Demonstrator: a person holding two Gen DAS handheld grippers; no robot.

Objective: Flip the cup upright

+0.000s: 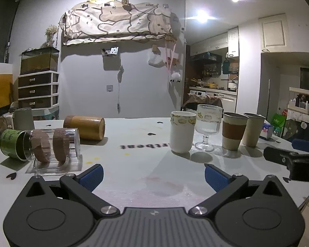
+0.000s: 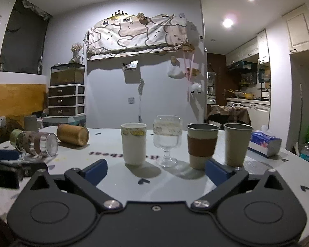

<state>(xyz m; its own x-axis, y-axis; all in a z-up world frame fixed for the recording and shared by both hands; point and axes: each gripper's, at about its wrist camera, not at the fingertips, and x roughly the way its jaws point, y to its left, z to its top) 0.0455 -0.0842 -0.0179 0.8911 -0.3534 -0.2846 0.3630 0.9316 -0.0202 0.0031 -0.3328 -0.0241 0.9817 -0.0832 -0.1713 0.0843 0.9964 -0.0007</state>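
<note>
At the bench's (image 1: 138, 144) left I see three cups on their sides: a green cup (image 1: 10, 144), a clear glass cup (image 1: 53, 146) with brown bands, and a bamboo cup (image 1: 84, 127). Right of them stand a white cup (image 1: 182, 131), a stemmed glass (image 1: 208, 129) holding water and two beige cups (image 1: 244, 129). Both my left gripper (image 1: 153, 177) and right gripper (image 2: 156, 173) have jaws wide, holding nothing.

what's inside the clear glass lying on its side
Inside the clear glass are two brown corrugated sleeves. A green cup lies at its mouth; how far in cannot be seen.
</note>
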